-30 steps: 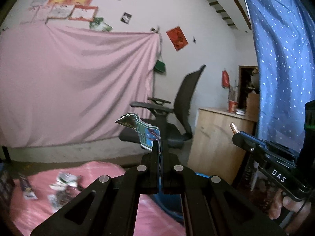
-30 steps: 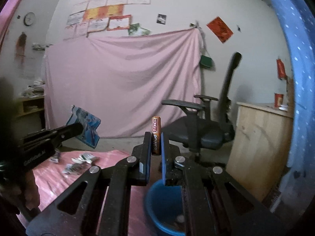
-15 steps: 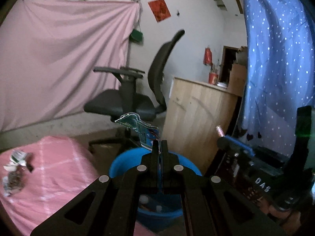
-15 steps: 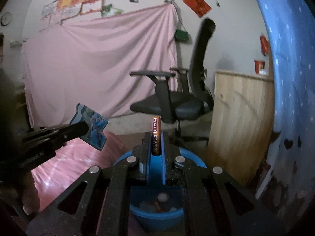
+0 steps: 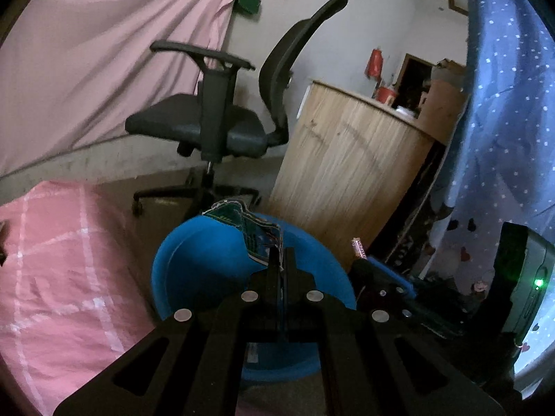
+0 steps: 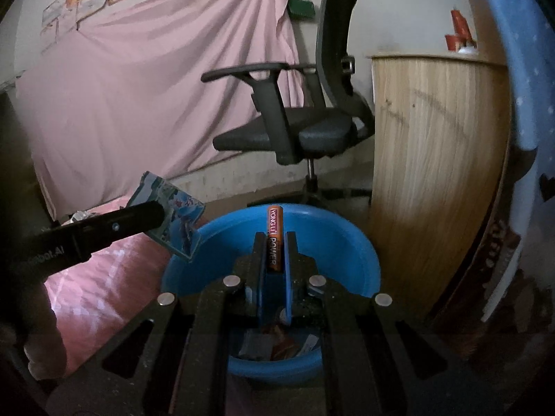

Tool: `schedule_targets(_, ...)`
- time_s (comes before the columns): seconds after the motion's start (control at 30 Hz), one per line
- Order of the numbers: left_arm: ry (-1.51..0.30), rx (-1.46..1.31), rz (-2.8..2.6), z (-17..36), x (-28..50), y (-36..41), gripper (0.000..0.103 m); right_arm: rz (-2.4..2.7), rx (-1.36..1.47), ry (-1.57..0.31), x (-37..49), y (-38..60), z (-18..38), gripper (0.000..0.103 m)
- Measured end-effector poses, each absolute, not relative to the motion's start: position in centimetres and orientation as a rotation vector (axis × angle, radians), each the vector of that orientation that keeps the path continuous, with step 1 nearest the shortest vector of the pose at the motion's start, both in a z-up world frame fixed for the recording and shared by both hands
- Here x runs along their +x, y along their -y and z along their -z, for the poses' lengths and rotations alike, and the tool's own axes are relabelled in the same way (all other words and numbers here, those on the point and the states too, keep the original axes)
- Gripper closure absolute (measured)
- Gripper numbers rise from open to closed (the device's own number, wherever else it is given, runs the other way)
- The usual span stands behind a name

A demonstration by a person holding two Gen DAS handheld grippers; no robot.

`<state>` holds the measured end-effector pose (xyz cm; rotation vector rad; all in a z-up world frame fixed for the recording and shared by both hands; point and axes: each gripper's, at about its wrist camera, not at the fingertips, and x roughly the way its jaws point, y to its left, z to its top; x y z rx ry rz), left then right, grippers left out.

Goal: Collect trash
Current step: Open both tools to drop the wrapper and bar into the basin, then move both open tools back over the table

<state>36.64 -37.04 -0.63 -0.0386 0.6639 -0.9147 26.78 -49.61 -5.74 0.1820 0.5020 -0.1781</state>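
- Left tongs (image 5: pixel 279 254) clenched on a torn printed wrapper (image 5: pixel 248 230), held above the blue basin (image 5: pixel 194 274).
- Right tongs (image 6: pixel 274 242) grip an orange battery (image 6: pixel 274 239) upright, over the basin's (image 6: pixel 360 263) middle.
- Trash scraps (image 6: pixel 277 345) lie in the basin, below the right tongs.

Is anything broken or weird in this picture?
The wrapper in the left gripper is torn and crumpled. The right gripper pinches a battery over the blue basin, which already holds litter. Nothing is spilled.
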Motion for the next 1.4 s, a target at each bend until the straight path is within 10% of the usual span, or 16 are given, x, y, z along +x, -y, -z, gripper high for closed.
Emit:
schedule_targets(0.3, -0.784, -0.056, 0.844, 2.4, 38.7, 36.6, 0.100, 0.172, 0.211, -0.543, 28.2, 50.2, 7.2, 0.069)
schedule_targets(0.47, -0.770, -0.056, 0.821, 2.1, 38.4, 35.6, 0.080, 0.182, 0.211, -0.546, 27.9, 50.1, 6.6, 0.066)
schedule_targets(0.7, -0.703, -0.051, 0.768, 0.5, 36.9, 32.7, 0.075, 0.194, 0.198, -0.509, 26.6, 49.1, 4.4, 0.046)
schedule_targets(1.13, -0.540, -0.111, 0.597, -3.7, 32.7, 23.8, 0.022, 0.192, 0.164, -0.391, 23.0, 44.6, -1.4, 0.000)
schedule_targets(1.4, -0.429, -0.189, 0.472, -5.7, 30.8, 17.4, 0.003, 0.165, 0.126, -0.314, 21.5, 40.6, -4.1, 0.000)
